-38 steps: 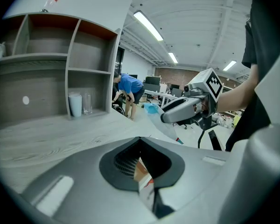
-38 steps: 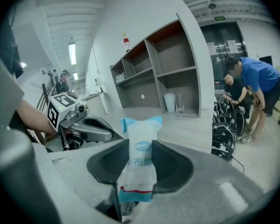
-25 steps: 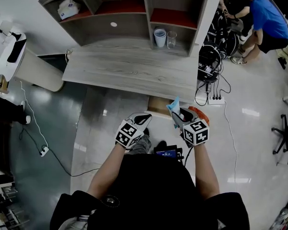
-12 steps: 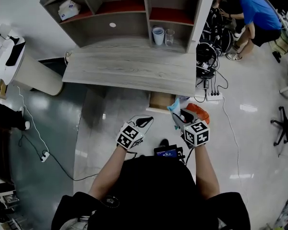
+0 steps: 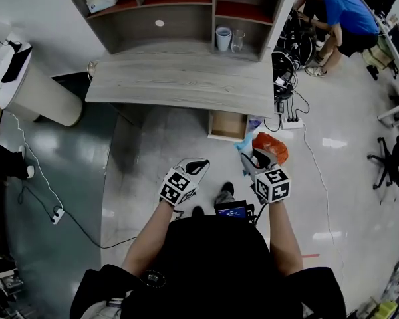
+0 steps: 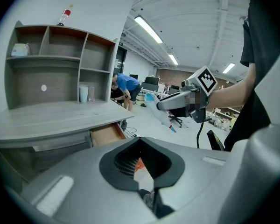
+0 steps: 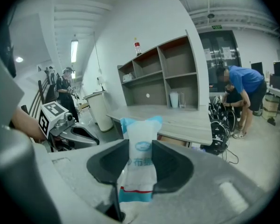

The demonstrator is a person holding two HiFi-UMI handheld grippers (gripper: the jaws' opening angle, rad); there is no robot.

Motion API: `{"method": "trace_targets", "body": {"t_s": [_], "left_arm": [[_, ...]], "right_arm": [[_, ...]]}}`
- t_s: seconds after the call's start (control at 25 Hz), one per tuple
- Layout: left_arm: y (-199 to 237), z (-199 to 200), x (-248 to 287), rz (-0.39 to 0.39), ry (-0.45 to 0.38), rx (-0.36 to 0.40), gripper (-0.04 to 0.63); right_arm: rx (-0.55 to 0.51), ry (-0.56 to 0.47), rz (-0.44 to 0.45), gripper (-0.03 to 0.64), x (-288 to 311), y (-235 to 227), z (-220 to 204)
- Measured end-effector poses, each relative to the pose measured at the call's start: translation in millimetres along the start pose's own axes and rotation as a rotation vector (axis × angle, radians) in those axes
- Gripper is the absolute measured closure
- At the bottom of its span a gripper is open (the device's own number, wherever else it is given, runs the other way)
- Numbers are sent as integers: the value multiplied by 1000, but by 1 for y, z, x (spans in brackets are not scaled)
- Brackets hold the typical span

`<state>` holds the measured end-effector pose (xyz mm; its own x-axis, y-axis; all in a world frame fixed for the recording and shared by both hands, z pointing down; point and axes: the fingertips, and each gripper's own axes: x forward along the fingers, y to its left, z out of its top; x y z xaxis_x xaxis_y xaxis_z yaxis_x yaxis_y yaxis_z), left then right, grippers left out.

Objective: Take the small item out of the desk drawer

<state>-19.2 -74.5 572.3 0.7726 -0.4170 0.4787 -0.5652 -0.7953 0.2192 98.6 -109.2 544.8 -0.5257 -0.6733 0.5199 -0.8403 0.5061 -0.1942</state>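
The desk (image 5: 179, 82) stands ahead, and its small wooden drawer (image 5: 227, 125) hangs open under the right end; I see nothing in it. My right gripper (image 5: 247, 157) is shut on a white packet with blue ends (image 5: 241, 149), held upright away from the drawer. In the right gripper view the packet (image 7: 140, 157) sits squeezed between the black pads (image 7: 170, 164). To the left my left gripper (image 5: 201, 163) hovers over the floor, shut and empty. The left gripper view shows the open drawer (image 6: 107, 134) and the packet (image 6: 154, 110).
An orange bag (image 5: 269, 146) lies on the floor just past my right gripper. A power strip (image 5: 289, 121) and cables sit right of the desk. A person in blue (image 5: 339, 12) bends over at far right. A white bin (image 5: 33, 92) stands left; cups (image 5: 223, 38) sit on the shelf.
I have backed away from the desk: it and the open drawer now sit farther off. Both grippers keep their poses, the right still holding the packet. The orange bag shows more fully.
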Motion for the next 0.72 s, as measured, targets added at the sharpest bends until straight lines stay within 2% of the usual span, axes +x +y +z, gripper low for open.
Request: {"method": "trace_targets", "body": {"t_s": [0.4, 0.72], "left_arm": [[-24, -23, -37, -50, -21, 12, 595], [-46, -34, -47, -77, -31, -5, 595]], "right_arm": [[23, -13, -86, 469, -32, 50, -28], [54, -5, -136, 469, -64, 72, -51]]}}
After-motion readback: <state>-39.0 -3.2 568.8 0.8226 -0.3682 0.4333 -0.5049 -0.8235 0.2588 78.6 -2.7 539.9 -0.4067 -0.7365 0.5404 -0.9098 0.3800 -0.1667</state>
